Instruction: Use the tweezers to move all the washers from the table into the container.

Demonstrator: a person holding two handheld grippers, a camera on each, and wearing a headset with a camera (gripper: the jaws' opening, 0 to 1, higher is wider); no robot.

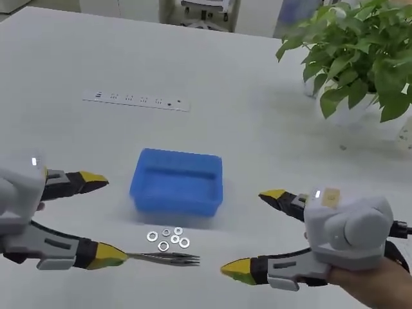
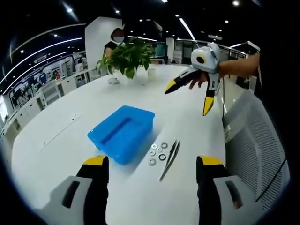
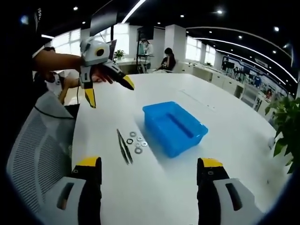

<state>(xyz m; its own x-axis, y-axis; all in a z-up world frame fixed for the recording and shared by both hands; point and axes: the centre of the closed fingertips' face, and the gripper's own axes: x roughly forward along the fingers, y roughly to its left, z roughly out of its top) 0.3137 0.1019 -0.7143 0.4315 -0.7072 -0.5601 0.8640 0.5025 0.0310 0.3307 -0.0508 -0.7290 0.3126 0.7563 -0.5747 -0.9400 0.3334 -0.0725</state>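
Note:
Several small metal washers lie in a cluster on the white table, just in front of an open blue container. Metal tweezers rest flat on the table beside the washers, on the near side. My left gripper hovers at the left, open and holding nothing, its lower jaw close to the tweezers' handle end. My right gripper is open and holding nothing at the right. In the left gripper view the washers, tweezers and container lie ahead. The right gripper view has the tweezers and washers.
A white power strip lies further back on the table. A potted green plant stands at the back right. A mesh chair is beside the table's edge. People stand or sit in the background.

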